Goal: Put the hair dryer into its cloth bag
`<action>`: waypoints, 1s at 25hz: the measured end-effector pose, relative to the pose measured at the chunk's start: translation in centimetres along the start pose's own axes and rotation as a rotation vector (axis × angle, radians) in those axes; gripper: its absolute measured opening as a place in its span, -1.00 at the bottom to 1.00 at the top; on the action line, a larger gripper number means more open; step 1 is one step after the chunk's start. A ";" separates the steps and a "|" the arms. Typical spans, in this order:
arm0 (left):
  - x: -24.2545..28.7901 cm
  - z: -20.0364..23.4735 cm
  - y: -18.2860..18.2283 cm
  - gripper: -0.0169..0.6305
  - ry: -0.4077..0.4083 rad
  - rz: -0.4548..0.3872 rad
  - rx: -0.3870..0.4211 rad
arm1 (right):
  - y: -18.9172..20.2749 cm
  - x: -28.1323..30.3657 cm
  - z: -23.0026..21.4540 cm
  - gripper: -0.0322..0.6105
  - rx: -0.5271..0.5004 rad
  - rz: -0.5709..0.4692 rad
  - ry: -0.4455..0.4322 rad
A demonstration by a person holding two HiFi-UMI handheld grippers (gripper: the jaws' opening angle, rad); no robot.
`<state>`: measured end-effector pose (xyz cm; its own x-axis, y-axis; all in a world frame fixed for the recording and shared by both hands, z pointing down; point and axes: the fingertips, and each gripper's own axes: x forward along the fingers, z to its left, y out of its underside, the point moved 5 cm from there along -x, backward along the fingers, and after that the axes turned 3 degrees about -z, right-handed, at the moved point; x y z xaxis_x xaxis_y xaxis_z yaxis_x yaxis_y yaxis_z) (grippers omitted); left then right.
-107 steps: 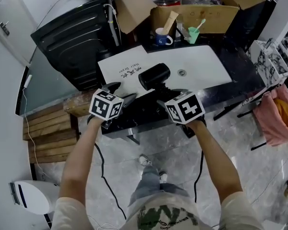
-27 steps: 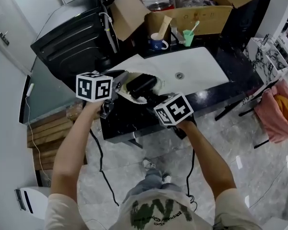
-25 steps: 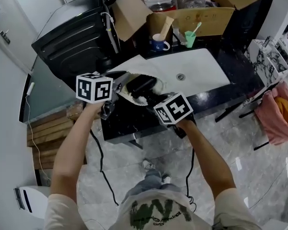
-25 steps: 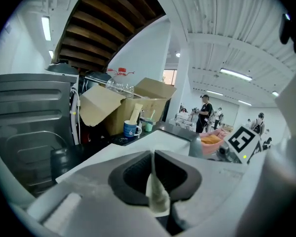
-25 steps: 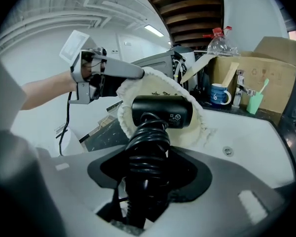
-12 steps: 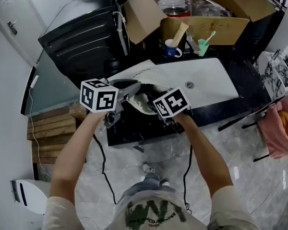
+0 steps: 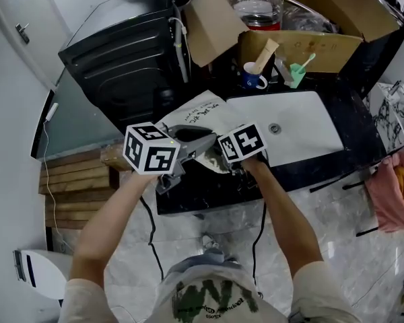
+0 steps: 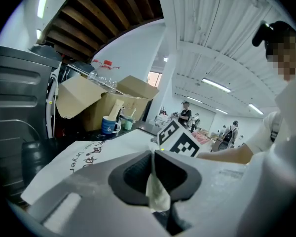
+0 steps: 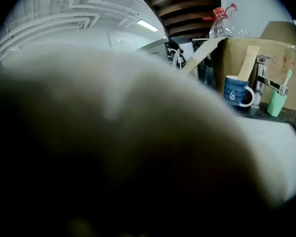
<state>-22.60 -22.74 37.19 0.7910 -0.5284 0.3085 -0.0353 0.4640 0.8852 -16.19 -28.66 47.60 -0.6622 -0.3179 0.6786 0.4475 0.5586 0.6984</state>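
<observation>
- White cloth bag with black lettering lies on the dark tabletop, just beside a white sink basin, per the head view.
- Same view: left gripper sits at the bag's mouth, and right gripper reaches into that mouth. The hair dryer cannot be made out.
- Left gripper view: tongs pressed together, pinching a fold of the bag's cream edge. The lettered panel spreads beyond them.
- Right gripper view: pale blurred cloth fills most of the frame. The tongs are hidden, so their state cannot be told. A blue ceramic mug stands upright behind.
</observation>
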 end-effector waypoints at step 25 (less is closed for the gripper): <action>-1.5 3.1 1.0 -0.86 -0.051 -0.047 0.020 | -2.2 3.9 -0.8 -0.13 0.034 -0.046 0.076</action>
<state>-25.71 -23.72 38.67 0.7600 -0.5851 0.2829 -0.0108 0.4238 0.9057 -19.31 -31.71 48.86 -0.6339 -0.4001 0.6619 0.3958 0.5675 0.7220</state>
